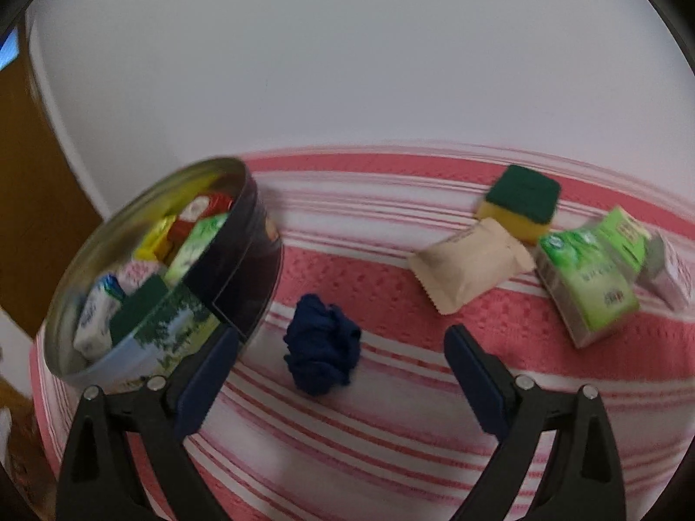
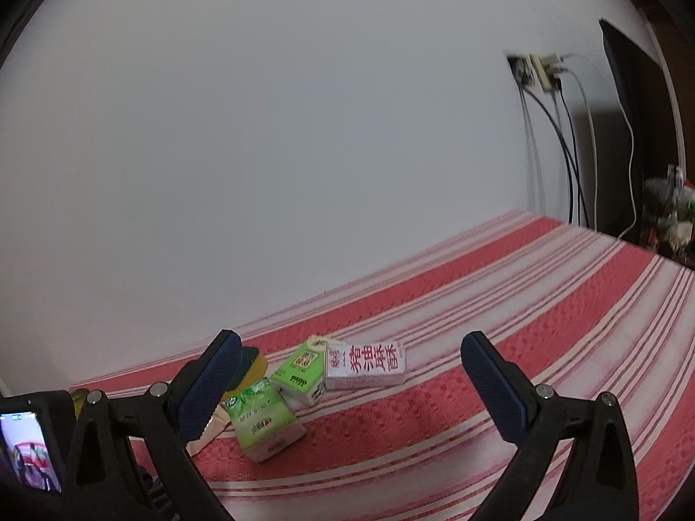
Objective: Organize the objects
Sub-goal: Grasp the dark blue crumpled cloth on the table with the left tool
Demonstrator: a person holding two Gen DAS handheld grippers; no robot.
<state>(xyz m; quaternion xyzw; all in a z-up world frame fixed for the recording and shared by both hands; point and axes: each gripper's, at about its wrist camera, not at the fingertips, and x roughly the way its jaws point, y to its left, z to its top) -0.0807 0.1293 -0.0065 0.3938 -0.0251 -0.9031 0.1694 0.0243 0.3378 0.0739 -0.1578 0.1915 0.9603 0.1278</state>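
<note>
A round tin [image 1: 243,260] at the left holds several small cartons and a sponge. A crumpled dark blue cloth [image 1: 323,358] lies on the striped cloth between my left gripper's [image 1: 341,338] open fingers, just ahead of them. Further right lie a beige packet [image 1: 471,271], a green-and-yellow sponge [image 1: 521,202], a green carton [image 1: 586,282] and a white carton [image 1: 671,273]. My right gripper [image 2: 349,356] is open and empty, above two green cartons [image 2: 263,419] [image 2: 302,371] and the white carton with red print [image 2: 367,367].
The red-and-white striped cloth [image 2: 478,390] covers the surface up to a white wall. A socket with hanging cables [image 2: 547,74] and a dark panel [image 2: 638,130] are at the far right. A brown door [image 1: 26,173] is at the left.
</note>
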